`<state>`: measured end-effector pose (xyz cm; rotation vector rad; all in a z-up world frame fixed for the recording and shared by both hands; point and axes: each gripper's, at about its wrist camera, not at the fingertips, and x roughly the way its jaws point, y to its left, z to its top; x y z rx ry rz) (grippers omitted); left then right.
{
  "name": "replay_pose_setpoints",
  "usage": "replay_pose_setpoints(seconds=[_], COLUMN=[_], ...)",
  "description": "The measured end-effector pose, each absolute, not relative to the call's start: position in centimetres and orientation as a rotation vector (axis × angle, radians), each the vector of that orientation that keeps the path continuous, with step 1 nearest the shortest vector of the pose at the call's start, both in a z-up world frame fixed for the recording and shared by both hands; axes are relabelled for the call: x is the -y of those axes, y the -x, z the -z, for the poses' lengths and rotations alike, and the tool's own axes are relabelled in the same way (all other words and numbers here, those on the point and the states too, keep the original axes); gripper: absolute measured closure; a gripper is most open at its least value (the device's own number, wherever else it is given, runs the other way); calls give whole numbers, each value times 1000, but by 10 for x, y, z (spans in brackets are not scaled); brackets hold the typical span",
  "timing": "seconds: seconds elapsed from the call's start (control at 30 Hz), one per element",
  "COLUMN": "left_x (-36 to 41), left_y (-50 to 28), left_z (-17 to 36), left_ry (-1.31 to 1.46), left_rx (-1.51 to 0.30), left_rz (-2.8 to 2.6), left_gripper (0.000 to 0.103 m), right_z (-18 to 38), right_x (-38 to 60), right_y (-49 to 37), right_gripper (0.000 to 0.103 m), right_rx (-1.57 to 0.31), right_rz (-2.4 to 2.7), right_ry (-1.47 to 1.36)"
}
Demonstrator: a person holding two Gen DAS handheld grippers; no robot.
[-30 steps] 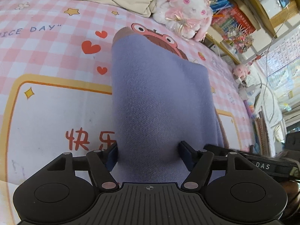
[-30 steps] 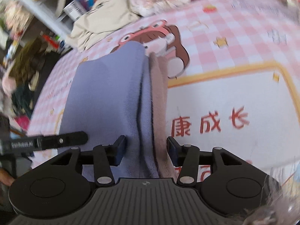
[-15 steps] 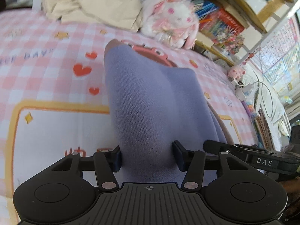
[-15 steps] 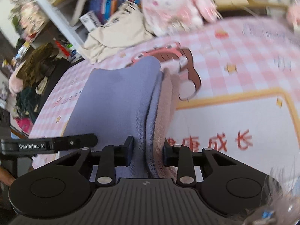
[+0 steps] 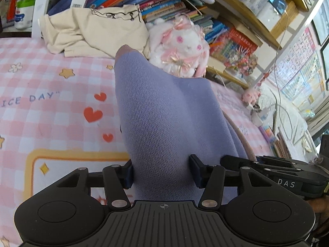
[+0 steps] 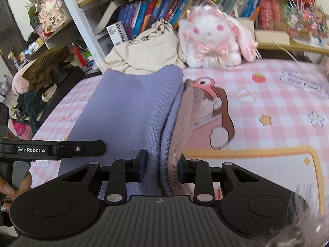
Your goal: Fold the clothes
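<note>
Left gripper [image 5: 161, 173] clamped on purple knit garment [image 5: 164, 111], thick fold between fingers. Right gripper [image 6: 160, 167] pinches same garment's layered edge, purple over mauve lining. Garment held raised above pink checked bedsheet [image 5: 41, 107]. Beyond: beige clothes pile [image 5: 92, 30], plush rabbit [image 6: 211, 39], bookshelf [image 6: 154, 14].

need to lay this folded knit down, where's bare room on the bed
The free patches: the white panel inside the yellow border, right of the purple garment, and the pink check around the red hearts on its other side. The far edge is crowded by the beige clothing and plush rabbit.
</note>
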<state>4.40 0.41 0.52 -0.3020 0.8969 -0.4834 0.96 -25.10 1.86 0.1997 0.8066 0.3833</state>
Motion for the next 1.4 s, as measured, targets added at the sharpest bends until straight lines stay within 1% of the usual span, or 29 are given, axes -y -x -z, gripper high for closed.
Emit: replay_pose_setpoints(seconds=[0.27, 0.53, 0.9, 1.2, 1.4], left_x=[-26, -39, -56, -64, -68], left_y=[-79, -120, -182, -221, -235], left_z=[-9, -5, 16, 34, 40], left_ry=[318, 308, 325, 417, 432], left_rx=[-891, -896, -960, -1004, -1023], left_rz=[485, 488, 487, 458, 453], left_gripper=[51, 51, 51, 50, 47], right_z=[-24, -16, 2, 15, 23], right_x=[227, 211, 197, 196, 196], right_y=[-43, -83, -140, -179, -192], right_gripper=[75, 75, 75, 74, 72], right_rx=[-793, -812, -872, -899, -911], right_rz=[-372, -341, -303, -261, -252], right_ry=[-203, -240, -279, -340, -361])
